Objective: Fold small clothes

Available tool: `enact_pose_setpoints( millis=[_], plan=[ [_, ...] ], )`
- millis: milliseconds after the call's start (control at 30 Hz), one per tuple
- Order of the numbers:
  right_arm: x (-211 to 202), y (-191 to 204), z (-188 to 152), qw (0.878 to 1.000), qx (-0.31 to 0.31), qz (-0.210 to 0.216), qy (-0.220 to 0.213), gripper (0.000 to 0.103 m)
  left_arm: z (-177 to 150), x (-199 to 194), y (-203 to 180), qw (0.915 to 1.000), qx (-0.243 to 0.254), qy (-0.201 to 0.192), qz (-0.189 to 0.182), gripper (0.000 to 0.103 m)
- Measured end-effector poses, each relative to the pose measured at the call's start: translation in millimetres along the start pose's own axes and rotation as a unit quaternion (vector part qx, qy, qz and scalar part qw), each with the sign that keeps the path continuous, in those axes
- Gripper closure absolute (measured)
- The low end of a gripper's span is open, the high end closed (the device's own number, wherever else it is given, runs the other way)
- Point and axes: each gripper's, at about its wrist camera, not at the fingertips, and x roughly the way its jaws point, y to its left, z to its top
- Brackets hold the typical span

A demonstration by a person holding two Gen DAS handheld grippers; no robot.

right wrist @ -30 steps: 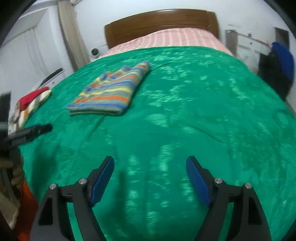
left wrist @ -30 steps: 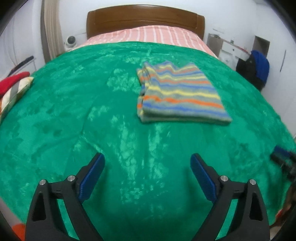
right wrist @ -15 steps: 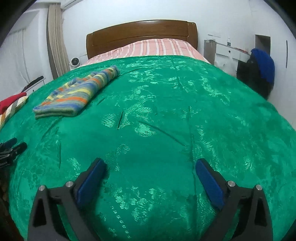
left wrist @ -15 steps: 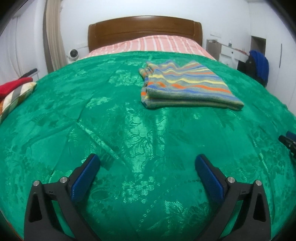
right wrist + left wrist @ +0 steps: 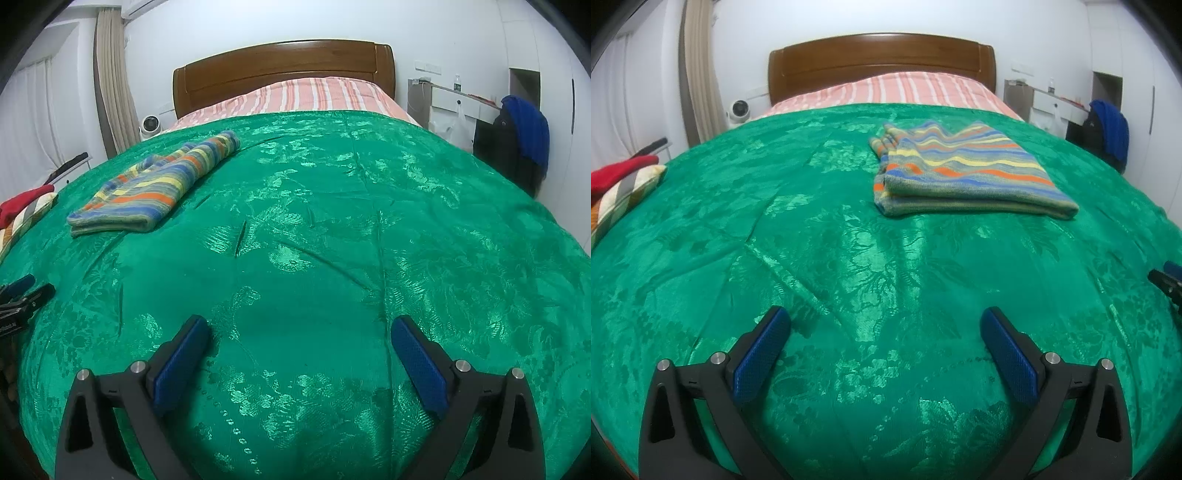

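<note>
A striped knit garment (image 5: pixel 964 171) lies folded flat on the green bedspread (image 5: pixel 820 236), beyond my left gripper and to its right. In the right wrist view it (image 5: pixel 155 188) lies far to the left. My left gripper (image 5: pixel 884 326) is open and empty, low over the near part of the bed. My right gripper (image 5: pixel 300 328) is open and empty, also low over the near part of the bed. The tip of the right gripper (image 5: pixel 1165 280) shows at the right edge of the left view, and the tip of the left gripper (image 5: pixel 26 295) at the left edge of the right view.
A wooden headboard (image 5: pixel 882 62) and pink striped sheet (image 5: pixel 901 90) are at the far end. A red and checked cloth pile (image 5: pixel 620 184) sits off the bed's left edge. A white desk and a chair with blue clothing (image 5: pixel 524 129) stand at the right.
Both grippers have dropped lower and levelled out over the near part of the bed. The folded garment has not moved. Both grippers stay open.
</note>
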Motion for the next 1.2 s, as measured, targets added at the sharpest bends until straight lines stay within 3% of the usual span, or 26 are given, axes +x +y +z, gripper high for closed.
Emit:
enact_pose_setpoints(
  millis=[1000, 1100, 1200],
  plan=[
    [8, 10, 4, 0.999, -0.018, -0.025, 0.015, 0.002, -1, -2, -1, 1.0, 0.001, -0.004, 0.005, 0.0],
    [9, 10, 4, 0.999, -0.018, -0.025, 0.015, 0.002, 4, -2, 1, 0.9998, -0.006, 0.02, -0.001, 0.0],
    [9, 10, 5, 0.999, -0.017, -0.023, 0.02, 0.002, 20, 0, 9, 0.9964, -0.01, 0.077, -0.033, 0.001]
  ],
)
